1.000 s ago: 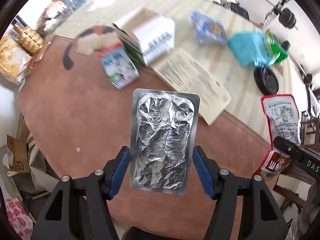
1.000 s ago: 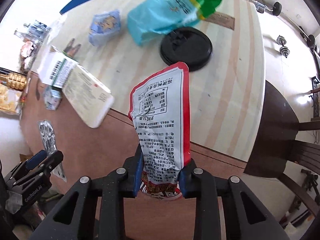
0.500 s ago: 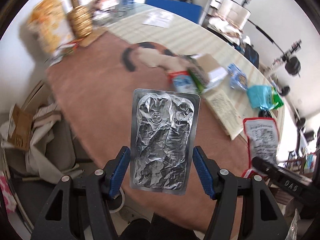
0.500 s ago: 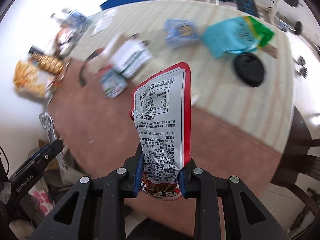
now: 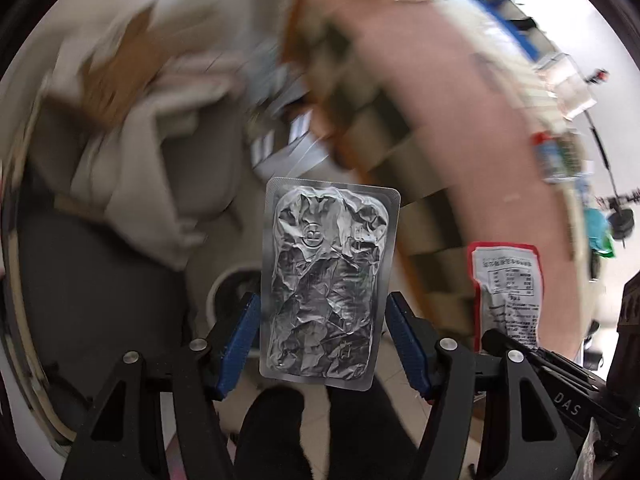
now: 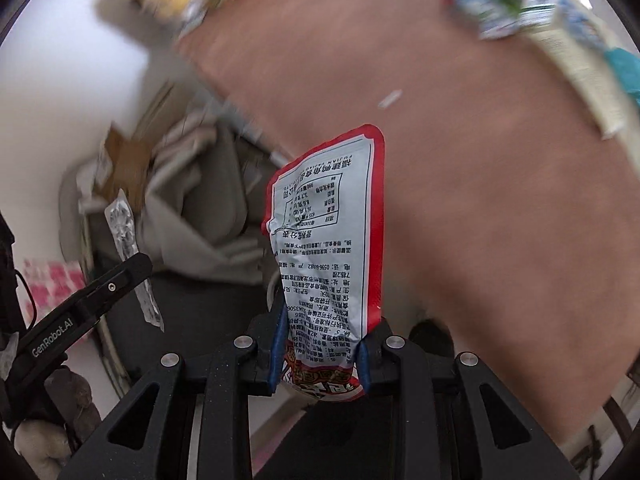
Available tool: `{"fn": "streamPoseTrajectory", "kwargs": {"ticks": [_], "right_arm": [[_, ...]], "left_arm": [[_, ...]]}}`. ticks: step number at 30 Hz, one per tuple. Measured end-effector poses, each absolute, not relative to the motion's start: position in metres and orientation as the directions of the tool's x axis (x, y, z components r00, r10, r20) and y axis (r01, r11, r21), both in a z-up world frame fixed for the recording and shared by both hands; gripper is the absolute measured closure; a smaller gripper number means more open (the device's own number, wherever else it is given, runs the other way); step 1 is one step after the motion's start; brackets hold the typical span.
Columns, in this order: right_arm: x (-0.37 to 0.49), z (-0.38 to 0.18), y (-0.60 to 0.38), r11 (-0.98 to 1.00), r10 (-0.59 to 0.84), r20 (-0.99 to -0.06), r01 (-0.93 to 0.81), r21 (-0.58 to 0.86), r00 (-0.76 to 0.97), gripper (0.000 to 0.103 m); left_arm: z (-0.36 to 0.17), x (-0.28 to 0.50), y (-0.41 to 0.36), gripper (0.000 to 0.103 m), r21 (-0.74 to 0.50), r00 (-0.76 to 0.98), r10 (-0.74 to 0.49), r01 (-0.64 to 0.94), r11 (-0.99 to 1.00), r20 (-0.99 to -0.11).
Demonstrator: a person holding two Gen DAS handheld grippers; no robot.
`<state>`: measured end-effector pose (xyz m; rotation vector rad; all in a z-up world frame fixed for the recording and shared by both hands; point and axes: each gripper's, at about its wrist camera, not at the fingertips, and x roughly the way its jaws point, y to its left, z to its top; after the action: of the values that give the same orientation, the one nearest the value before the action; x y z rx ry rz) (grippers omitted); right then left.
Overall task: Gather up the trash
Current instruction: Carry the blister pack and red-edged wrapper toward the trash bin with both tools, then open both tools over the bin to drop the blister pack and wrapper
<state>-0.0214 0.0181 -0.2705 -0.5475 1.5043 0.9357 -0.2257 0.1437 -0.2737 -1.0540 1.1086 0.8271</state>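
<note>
My left gripper is shut on a crumpled silver foil blister pack and holds it upright in the air beside the table's edge. My right gripper is shut on a red-edged white snack wrapper, also held upright. In the left wrist view the wrapper shows at the right. In the right wrist view the left gripper and the foil pack show at the left. Both are held over a dark bin area with grey cloth and cardboard.
The brown table top curves away on the right, with blurred boxes and packets along its far side. Cardboard pieces and grey fabric lie below the table edge. The background is blurred by motion.
Both grippers have swung left and down away from the table top, still holding the foil pack and the wrapper. The view now faces the bin area and clutter beside the table.
</note>
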Motion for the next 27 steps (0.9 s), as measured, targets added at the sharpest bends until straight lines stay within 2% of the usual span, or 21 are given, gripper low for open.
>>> {"fn": "streamPoseTrajectory", "kwargs": {"ticks": [6, 13, 15, 16, 17, 18, 20, 21, 22, 23, 25, 27], "right_arm": [[-0.09, -0.4, 0.041, 0.519, 0.05, -0.972, -0.826, 0.221, -0.229, 0.073], [-0.13, -0.571, 0.044, 0.492, -0.089, -0.957, -0.848, 0.198, -0.275, 0.073], [-0.136, -0.617, 0.042, 0.485, -0.117, -0.946, -0.849, 0.21, -0.301, 0.073], [-0.14, -0.637, 0.042, 0.489, -0.132, -0.941, -0.846, 0.212, -0.312, 0.071], [-0.144, -0.658, 0.041, 0.486, -0.156, -0.929, -0.845, 0.224, -0.336, 0.069], [-0.144, -0.673, 0.038, 0.493, -0.172, -0.918, -0.838, 0.234, -0.358, 0.067], [-0.149, -0.701, 0.032, 0.503, -0.18, -0.897, -0.822, 0.268, -0.403, 0.062], [-0.152, -0.711, 0.03, 0.495, -0.182, -0.895, -0.825, 0.273, -0.406, 0.055], [-0.155, -0.718, 0.03, 0.484, -0.189, -0.899, -0.834, 0.265, -0.395, 0.044], [-0.158, -0.725, 0.028, 0.474, -0.194, -0.903, -0.842, 0.256, -0.384, 0.039], [-0.162, -0.73, 0.027, 0.452, -0.208, -0.915, -0.864, 0.223, -0.345, 0.017], [-0.16, -0.731, 0.031, 0.407, -0.223, -0.937, -0.899, 0.162, -0.27, 0.003]], "left_arm": [[-0.415, -0.306, 0.147, 0.041, -0.305, 0.287, -0.16, -0.947, 0.103, -0.944], [-0.572, -0.348, 0.134, 0.04, -0.349, 0.35, -0.299, -0.935, -0.059, -0.888], [-0.61, -0.353, 0.132, 0.031, -0.338, 0.343, -0.308, -0.938, -0.071, -0.887], [-0.624, -0.356, 0.132, 0.012, -0.336, 0.346, -0.31, -0.938, -0.087, -0.885], [-0.641, -0.361, 0.13, 0.002, -0.333, 0.35, -0.313, -0.937, -0.108, -0.883], [-0.649, -0.362, 0.129, 0.002, -0.327, 0.347, -0.314, -0.938, -0.117, -0.883], [-0.67, -0.367, 0.125, 0.002, -0.292, 0.316, -0.318, -0.949, -0.121, -0.894], [-0.675, -0.368, 0.126, 0.002, -0.276, 0.298, -0.315, -0.954, -0.115, -0.901], [-0.678, -0.369, 0.125, 0.002, -0.252, 0.272, -0.31, -0.962, -0.104, -0.911], [-0.678, -0.373, 0.122, 0.002, -0.227, 0.242, -0.298, -0.97, -0.087, -0.923], [-0.675, -0.377, 0.12, 0.002, -0.156, 0.161, -0.243, -0.987, -0.041, -0.957], [-0.671, -0.378, 0.117, 0.002, -0.095, 0.092, -0.201, -0.995, 0.003, -0.975]]}}
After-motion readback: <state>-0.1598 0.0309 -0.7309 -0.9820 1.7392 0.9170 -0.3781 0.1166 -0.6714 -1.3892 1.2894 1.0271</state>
